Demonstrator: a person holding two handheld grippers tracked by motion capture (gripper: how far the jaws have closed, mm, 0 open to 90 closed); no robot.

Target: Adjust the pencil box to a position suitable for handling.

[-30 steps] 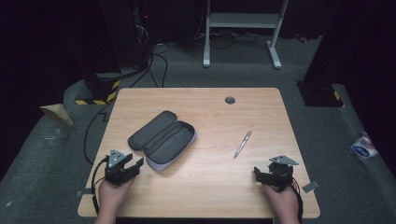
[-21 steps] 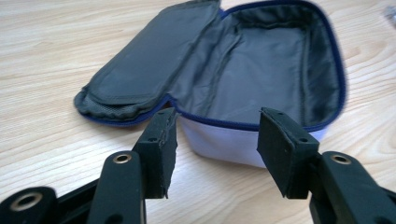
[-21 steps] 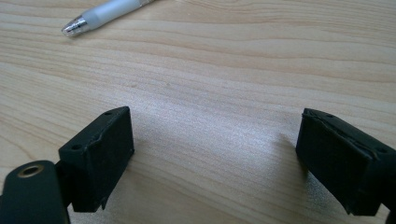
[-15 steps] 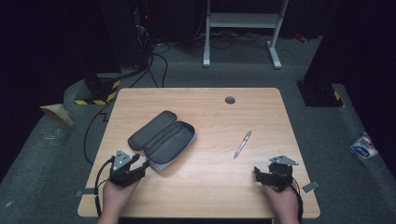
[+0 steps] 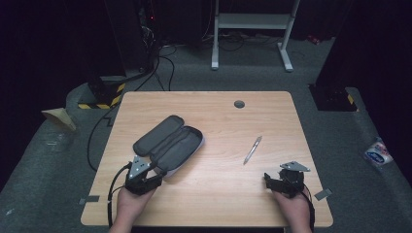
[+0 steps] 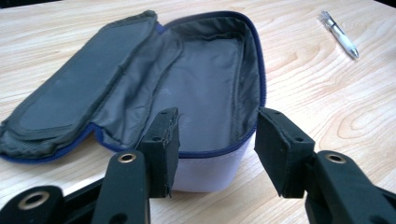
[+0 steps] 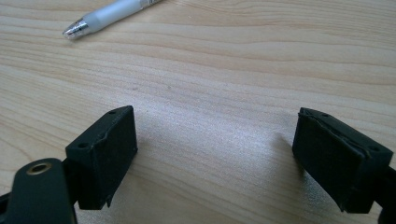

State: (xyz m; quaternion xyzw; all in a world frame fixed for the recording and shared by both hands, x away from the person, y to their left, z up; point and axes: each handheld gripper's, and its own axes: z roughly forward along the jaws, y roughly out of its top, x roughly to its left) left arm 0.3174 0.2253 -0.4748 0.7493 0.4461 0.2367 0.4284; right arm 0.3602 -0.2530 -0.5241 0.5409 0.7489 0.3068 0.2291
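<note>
The pencil case [image 5: 170,144] lies unzipped on the left half of the worktop [image 5: 218,194], its lid folded back, and the pen [image 5: 252,149] lies well apart to its right and not yet inside, so the work seems only begun. The left tongs [image 6: 212,140] have just been closing, one jaw inside the near end wall and one outside, not yet pressing, while the right tongs [image 7: 215,154] rest wide open and hold nothing. The left gripper view shows the bare lining; the high view shows both hands.
</note>
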